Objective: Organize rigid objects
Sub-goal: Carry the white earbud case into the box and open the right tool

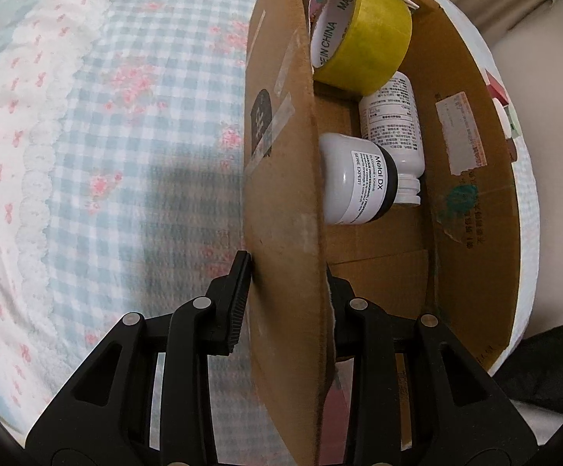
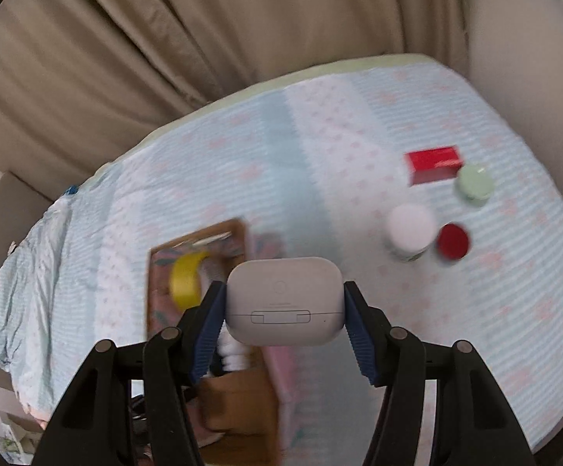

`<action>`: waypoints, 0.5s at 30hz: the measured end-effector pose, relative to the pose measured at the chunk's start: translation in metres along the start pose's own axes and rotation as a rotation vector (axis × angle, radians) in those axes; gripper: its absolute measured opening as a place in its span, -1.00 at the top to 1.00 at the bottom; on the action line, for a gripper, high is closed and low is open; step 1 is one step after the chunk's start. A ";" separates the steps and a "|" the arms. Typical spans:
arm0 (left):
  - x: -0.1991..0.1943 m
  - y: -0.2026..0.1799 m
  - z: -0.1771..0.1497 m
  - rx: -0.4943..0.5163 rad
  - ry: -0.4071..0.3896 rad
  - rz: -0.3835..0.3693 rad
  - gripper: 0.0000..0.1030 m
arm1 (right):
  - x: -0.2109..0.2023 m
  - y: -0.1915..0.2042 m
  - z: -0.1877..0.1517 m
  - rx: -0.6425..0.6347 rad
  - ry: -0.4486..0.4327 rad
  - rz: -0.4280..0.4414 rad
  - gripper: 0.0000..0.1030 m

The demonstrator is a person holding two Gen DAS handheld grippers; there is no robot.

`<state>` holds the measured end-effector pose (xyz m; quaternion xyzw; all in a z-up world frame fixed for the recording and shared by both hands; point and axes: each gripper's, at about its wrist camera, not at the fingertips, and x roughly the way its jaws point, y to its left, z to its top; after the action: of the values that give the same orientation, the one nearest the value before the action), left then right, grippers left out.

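Left wrist view: the left gripper (image 1: 287,299) points steeply down at the bed (image 1: 87,136), its jaws closed as far as they go onto the near side wall of the cardboard box (image 1: 281,194). One black pad (image 1: 238,299) lies against the outer face of that wall; the other finger is inside the box and mostly hidden. The box stands on the checked, flower-printed cover. Inside it, against the gripped wall, lies a grey jar with a black lid (image 1: 355,178). Just beside it lies a white bottle (image 1: 394,132) without a cap. A roll of yellow tape (image 1: 362,35) stands on edge at the box's far end, over the bottle's base.

Right wrist view: the right gripper (image 2: 285,306) is tilted down, high above the bed, and the background is blurred. Its jaws stand partly open and clamp a white earbud case (image 2: 285,299) by its two short ends, blue pads (image 2: 207,330) touching both sides. Towards the bed's right edge stand a red box (image 2: 432,163), a pale green lid (image 2: 475,184), a white-lidded jar (image 2: 411,229) and a red lid (image 2: 453,240), near one another and well apart from the cardboard box.
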<state>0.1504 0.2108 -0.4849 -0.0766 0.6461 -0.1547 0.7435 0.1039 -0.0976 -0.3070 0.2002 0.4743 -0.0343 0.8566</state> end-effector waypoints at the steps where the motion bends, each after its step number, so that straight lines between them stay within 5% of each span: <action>1: 0.002 0.003 0.000 0.004 0.002 -0.006 0.46 | 0.006 0.013 -0.006 -0.001 0.015 0.007 -0.07; 15: 0.004 0.012 0.010 0.049 0.023 -0.030 0.46 | 0.092 0.083 -0.087 0.015 0.255 0.014 -0.07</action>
<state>0.1621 0.2197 -0.4913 -0.0662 0.6496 -0.1824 0.7351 0.1060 0.0232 -0.3983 0.2129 0.5777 -0.0061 0.7879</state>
